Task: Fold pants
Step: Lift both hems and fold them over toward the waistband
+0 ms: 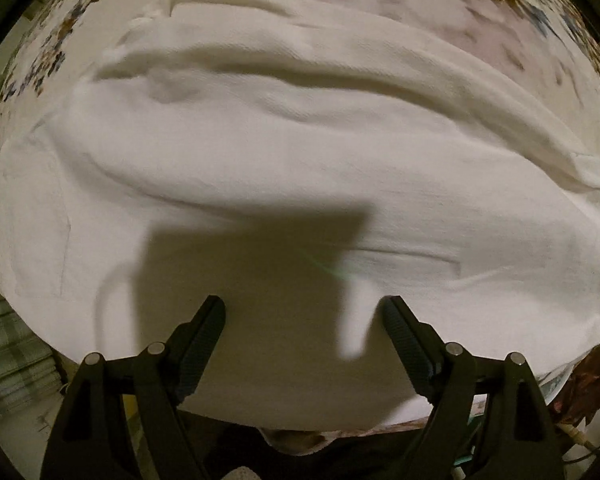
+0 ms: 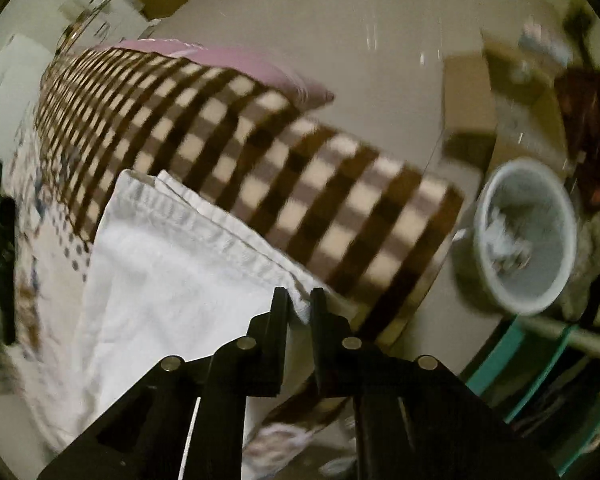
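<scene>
The pants (image 1: 300,168), white and rumpled, are lying spread across a floral-printed bed cover (image 1: 480,28), filling nearly the whole left wrist view. Their far edge is running as a raised seam with a bare strip of cover showing beyond it, and their near edge is hanging just past the edge of the bed. The left gripper (image 1: 303,312) is hovering above the cloth with its jaws standing wide apart and gripping nothing, its shadow falling on the fabric right ahead.

In the right wrist view, the right gripper (image 2: 300,304) is pinching a hemmed edge of the pants (image 2: 172,272) between jaws drawn narrow, and the cloth is draping down and to the left from the pinch. A brown-and-cream checked blanket (image 2: 260,168) is lying just beyond that hem, with a pink pillow (image 2: 256,68) at its far end. A pale waste bin (image 2: 524,236) holding crumpled paper is standing on the floor (image 2: 360,60) to the right, apart from the bed, and open floor is stretching beyond the blanket. No readable writing or label is showing in either view; the right view is blurred.
</scene>
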